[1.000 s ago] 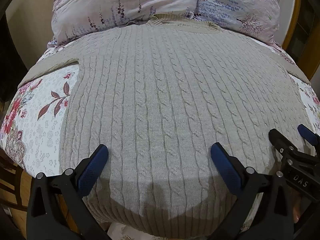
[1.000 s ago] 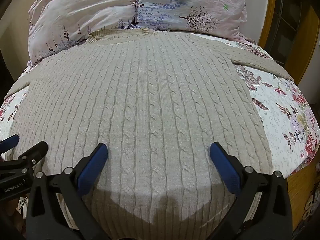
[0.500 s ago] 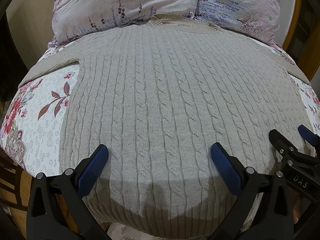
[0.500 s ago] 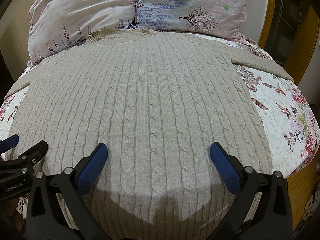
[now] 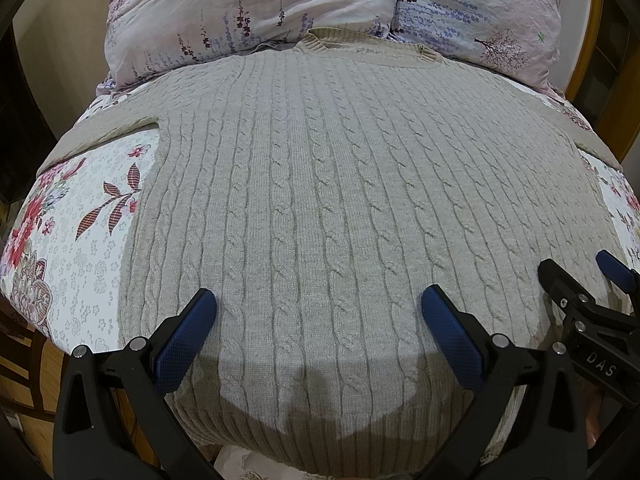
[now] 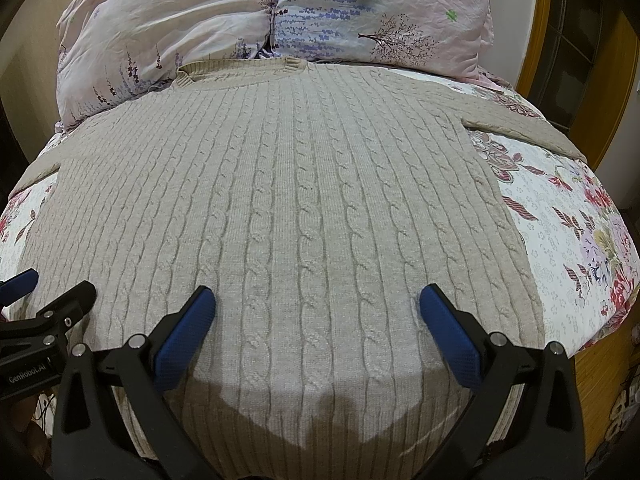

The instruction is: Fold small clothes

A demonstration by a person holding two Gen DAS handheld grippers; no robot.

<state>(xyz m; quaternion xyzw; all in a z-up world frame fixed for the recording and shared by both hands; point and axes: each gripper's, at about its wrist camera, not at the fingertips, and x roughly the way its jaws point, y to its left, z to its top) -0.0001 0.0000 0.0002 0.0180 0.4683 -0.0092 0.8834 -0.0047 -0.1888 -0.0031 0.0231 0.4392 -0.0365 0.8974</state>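
A beige cable-knit sweater [image 5: 320, 184] [image 6: 288, 200] lies flat on the bed, neck toward the pillows, hem toward me, both sleeves spread sideways. My left gripper [image 5: 318, 308] hovers open over the hem's left half, blue pads wide apart with nothing between them. Over the hem's right half my right gripper [image 6: 316, 306] is likewise open and empty. Each wrist view catches the other tool at its edge: the right gripper [image 5: 580, 276] in the left wrist view, and the left gripper [image 6: 52, 288] in the right wrist view.
A floral bedsheet [image 5: 80, 240] [image 6: 568, 248] shows on both sides of the sweater. Two patterned pillows [image 5: 280, 12] [image 6: 360, 12] lie at the head. A wooden frame [image 6: 540, 40] stands on the right, with wood floor [image 6: 592, 380] beside the bed.
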